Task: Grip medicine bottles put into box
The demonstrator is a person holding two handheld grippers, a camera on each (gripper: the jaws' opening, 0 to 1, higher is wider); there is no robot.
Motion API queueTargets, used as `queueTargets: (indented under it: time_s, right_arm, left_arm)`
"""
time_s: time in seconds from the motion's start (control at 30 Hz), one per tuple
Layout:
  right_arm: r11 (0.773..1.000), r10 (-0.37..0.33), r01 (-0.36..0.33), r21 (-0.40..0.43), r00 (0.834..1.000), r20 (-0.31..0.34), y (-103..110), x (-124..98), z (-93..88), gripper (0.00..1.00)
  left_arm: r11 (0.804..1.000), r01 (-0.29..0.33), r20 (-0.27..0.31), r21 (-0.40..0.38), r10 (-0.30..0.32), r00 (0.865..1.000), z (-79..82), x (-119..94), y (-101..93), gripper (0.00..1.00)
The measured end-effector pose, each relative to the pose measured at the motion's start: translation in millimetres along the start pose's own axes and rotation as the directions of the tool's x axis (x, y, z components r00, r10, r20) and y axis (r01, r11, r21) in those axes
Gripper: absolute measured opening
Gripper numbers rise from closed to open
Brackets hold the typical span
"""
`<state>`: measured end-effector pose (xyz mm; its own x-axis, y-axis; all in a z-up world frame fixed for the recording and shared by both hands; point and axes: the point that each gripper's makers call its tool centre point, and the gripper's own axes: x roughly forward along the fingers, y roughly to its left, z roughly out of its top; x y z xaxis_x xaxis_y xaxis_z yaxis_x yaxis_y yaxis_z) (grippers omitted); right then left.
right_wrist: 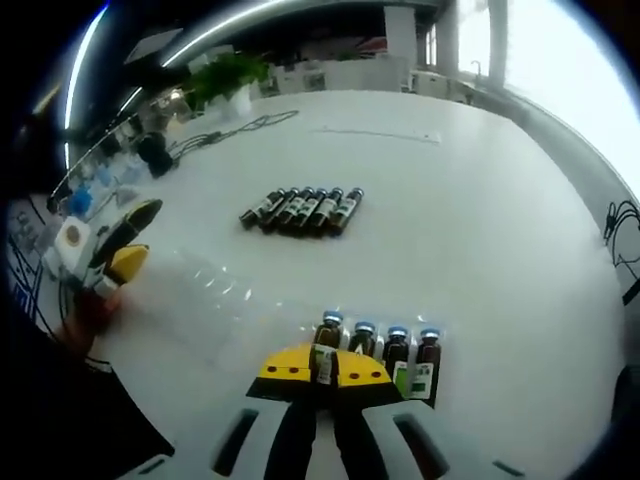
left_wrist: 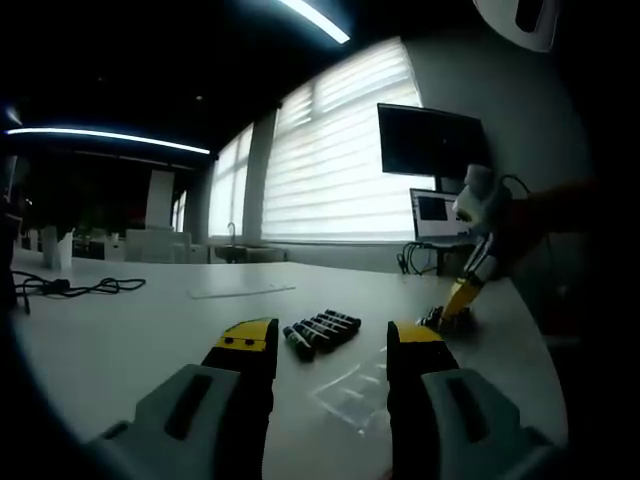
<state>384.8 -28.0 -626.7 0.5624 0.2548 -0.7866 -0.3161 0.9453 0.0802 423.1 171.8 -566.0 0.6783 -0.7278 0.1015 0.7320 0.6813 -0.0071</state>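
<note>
My right gripper (right_wrist: 325,372) is down at the near row of upright medicine bottles (right_wrist: 378,352) on the white desk (right_wrist: 480,200), its yellow-tipped fingers (right_wrist: 288,368) pinched narrow on the leftmost bottle of that row, which I judge is the pick for this step. A second group of bottles (right_wrist: 302,209) lies flat, side by side, farther out on the desk, well apart from the first. A clear plastic box (right_wrist: 215,280) sits between the two groups, just beside my right gripper, so each carry should be short. My left gripper (left_wrist: 330,345) hovers above the desk with its fingers (left_wrist: 245,340) wide and nothing between them, probably waiting to steady the box. The bottles carry pale labels with green marks, but the print is too small to read. A monitor (left_wrist: 430,140) stands at the window.
</note>
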Motion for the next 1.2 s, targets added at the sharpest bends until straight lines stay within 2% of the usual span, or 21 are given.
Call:
queueTargets:
  time_s: [0.57, 0.6, 1.2]
  right_arm:
    - [0.999, -0.006, 0.006, -0.035, 1.0, -0.015, 2.1, 5.7, -3.6, 0.01]
    - [1.0, -0.009, 0.009, -0.014, 1.0, -0.028, 1.7, 4.4, -6.0, 0.01]
    - [1.0, 0.004, -0.004, 0.007, 1.0, -0.014, 2.2, 5.1, -8.7, 0.05]
  left_arm:
    - [1.0, 0.002, 0.002, -0.003, -0.002, 1.0, 0.6, -0.3, -0.2, 0.36]
    - [1.0, 0.002, 0.003, -0.003, -0.002, 1.0, 0.7, -0.2, -0.3, 0.36]
    - [1.0, 0.004, -0.001, 0.003, -0.004, 1.0, 0.1, 0.2, -1.4, 0.36]
